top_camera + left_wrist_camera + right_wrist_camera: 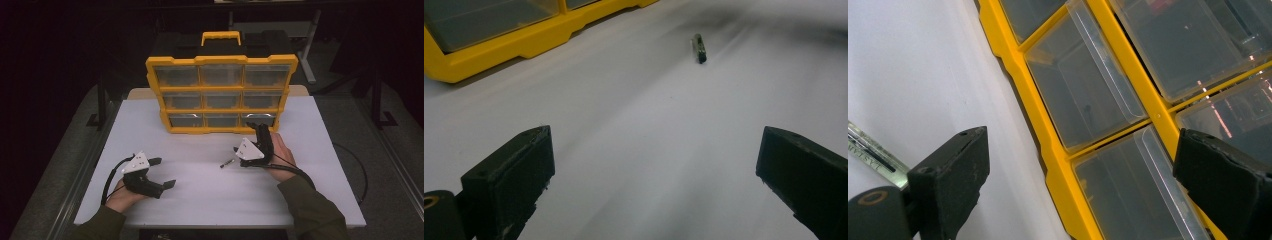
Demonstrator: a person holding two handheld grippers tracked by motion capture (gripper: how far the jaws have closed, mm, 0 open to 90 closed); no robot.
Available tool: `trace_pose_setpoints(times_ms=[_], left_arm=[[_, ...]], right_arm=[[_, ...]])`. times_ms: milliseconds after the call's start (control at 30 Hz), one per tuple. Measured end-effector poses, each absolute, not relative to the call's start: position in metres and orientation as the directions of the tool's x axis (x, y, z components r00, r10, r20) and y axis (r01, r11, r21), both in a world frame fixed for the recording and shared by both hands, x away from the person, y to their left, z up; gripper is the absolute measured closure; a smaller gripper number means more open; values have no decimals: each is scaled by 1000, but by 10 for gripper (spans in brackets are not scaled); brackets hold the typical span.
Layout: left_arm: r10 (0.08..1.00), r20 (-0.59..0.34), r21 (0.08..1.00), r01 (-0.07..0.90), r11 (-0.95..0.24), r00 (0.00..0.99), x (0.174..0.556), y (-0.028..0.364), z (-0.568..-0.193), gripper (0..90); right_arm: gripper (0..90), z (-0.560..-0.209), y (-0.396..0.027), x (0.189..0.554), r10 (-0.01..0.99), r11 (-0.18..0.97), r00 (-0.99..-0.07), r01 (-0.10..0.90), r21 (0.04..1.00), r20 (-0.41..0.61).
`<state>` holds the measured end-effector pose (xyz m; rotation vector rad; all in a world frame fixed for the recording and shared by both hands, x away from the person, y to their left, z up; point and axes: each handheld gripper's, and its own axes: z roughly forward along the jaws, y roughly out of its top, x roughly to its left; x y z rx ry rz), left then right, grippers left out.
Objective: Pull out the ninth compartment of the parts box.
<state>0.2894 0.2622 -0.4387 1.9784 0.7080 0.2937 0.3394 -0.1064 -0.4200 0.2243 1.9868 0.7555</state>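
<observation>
The high view looks forward and down over the whole white surface (210, 190). The left gripper view skims low across it; the right gripper view faces the yellow organizer (1048, 145) closely, which all three share.

faint print on clear strip (870, 150), letters unreadable

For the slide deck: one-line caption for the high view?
Open right gripper at yellow drawer organizer, open left gripper resting apart, small bit on white table.

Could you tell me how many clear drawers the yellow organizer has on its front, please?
9 drawers in the organizer: three along the top row, three in the middle, three along the bottom. The right gripper partly covers the bottom-right one.
</observation>
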Motion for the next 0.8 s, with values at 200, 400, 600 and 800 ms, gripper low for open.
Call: trace_pose_setpoints(times_ms=[200,400,600,800], left_arm=[[590,-79,861,353,-365,803,290,262,-439,15],[591,-85,863,356,-358,802,290,262,-440,15],[593,-86,862,358,-359,801,290,261,-440,16],[593,-87,862,358,-358,801,290,261,-440,16]], right_arm=[[73,-421,-106,339,421,812,-506,-159,561,-753],[79,-423,-104,338,403,829,-495,-160,537,-770],[81,-424,-104,338,371,846,-475,-181,501,-798],[84,-425,-103,338,351,860,-460,-186,475,-816]])
